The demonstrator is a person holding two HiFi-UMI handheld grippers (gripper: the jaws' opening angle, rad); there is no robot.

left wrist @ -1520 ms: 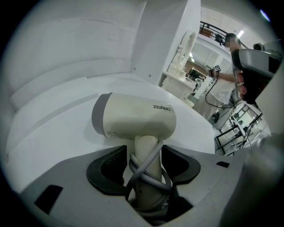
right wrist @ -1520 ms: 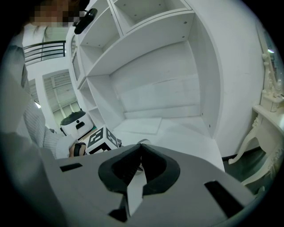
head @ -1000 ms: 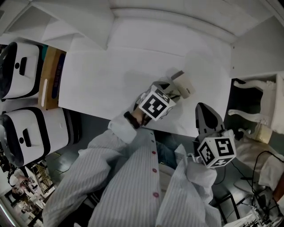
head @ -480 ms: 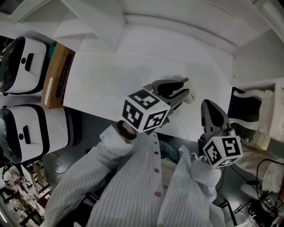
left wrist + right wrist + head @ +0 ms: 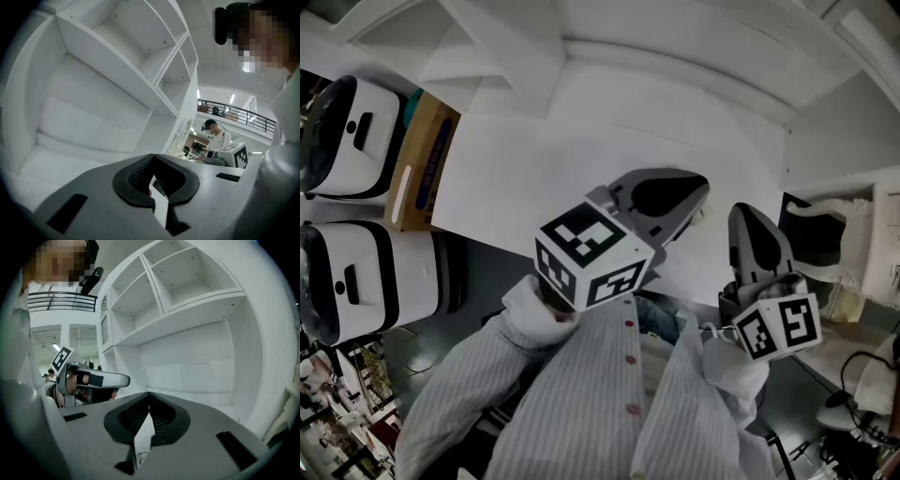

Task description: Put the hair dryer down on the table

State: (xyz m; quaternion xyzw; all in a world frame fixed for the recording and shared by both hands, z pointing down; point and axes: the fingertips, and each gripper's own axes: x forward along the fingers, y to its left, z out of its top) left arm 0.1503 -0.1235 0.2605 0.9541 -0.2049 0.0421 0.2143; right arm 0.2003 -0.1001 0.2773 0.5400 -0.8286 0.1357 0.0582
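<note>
Your left gripper (image 5: 697, 190) has come up off the table (image 5: 534, 169) since the earlier frame and now sits high and close under the head camera, its marker cube (image 5: 592, 255) large in the foreground. Its jaws have just been closing: in the left gripper view the dark pads meet at the tips with nothing between them. It holds nothing.

Your right gripper (image 5: 752, 221) has also risen slightly, beside the left one at the table's near edge. In the right gripper view its pads likewise meet at the tips, with nothing gripped.

The hair dryer lay on the table by the left jaws in the earlier frames. In the head view your left gripper now covers that spot, so its position cannot be confirmed; neither gripper has it.

Both gripper views face the white shelving (image 5: 187, 310) behind the table. A cardboard box (image 5: 417, 164) stands at the table's left end.
</note>
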